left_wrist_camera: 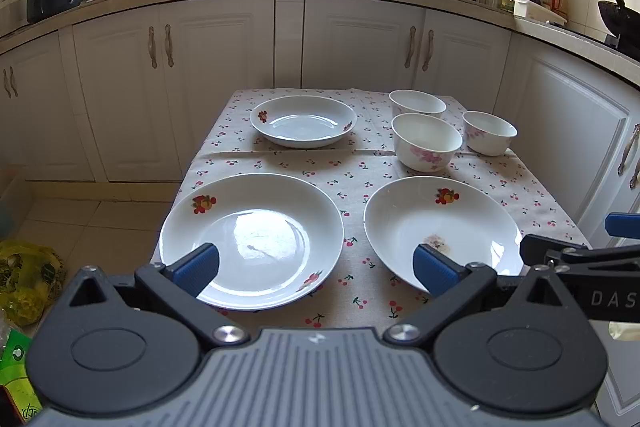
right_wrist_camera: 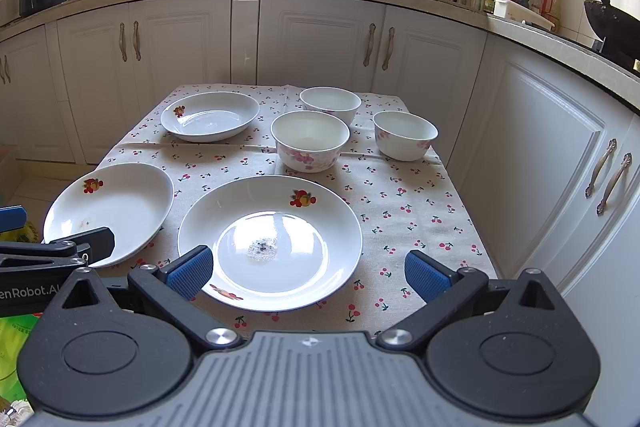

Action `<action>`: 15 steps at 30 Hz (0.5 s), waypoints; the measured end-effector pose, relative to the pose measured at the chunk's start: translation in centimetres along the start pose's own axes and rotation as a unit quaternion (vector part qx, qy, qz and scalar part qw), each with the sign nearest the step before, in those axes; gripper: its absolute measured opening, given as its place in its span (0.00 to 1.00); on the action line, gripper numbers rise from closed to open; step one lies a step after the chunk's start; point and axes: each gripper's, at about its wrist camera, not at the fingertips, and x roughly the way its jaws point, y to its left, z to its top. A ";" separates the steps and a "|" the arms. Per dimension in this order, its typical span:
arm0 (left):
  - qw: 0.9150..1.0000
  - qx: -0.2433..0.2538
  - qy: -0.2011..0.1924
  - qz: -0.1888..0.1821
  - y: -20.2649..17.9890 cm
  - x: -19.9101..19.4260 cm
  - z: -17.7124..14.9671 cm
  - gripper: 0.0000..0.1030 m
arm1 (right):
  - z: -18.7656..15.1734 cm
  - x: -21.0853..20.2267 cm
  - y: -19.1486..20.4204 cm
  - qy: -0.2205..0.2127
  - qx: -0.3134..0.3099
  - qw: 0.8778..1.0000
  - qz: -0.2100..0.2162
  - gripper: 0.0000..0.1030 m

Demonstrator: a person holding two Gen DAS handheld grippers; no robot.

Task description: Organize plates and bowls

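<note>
The left tongs (left_wrist_camera: pixel 316 267) hang wide open over the near edge of the table (left_wrist_camera: pixel 360 183), gripping nothing, their blue pads apart above the near-left white ceramic plate with fruit prints (left_wrist_camera: pixel 256 227). The right tongs (right_wrist_camera: pixel 308 273) are equally wide open and empty, spread across the near-right white ceramic plate with a fruit print (right_wrist_camera: pixel 280 223), which has a small speckled smudge at its centre. These two plates lie side by side, apart, on the cherry-patterned tablecloth (right_wrist_camera: pixel 400 203). Farther off, on the left, sits a third white fruit-print plate (right_wrist_camera: pixel 210 117). On the far right stand three white ceramic bowls with pink flowers: a middle bowl (right_wrist_camera: pixel 310 141), a far bowl (right_wrist_camera: pixel 330 103) just behind it, and a right bowl (right_wrist_camera: pixel 404 135). White kitchen cabinets (right_wrist_camera: pixel 320 35) rise beyond the table.
</note>
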 end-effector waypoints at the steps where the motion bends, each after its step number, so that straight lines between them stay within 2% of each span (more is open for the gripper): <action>1: 1.000 0.000 0.000 0.000 0.0 0.0 0.0 0.99 | 0.0 0.0 0.0 0.000 0.000 1.000 0.000 1.00; 15: 1.000 0.000 0.000 0.001 0.0 0.0 0.0 0.99 | 0.0 0.0 0.4 -0.001 -0.006 1.000 -0.007 1.00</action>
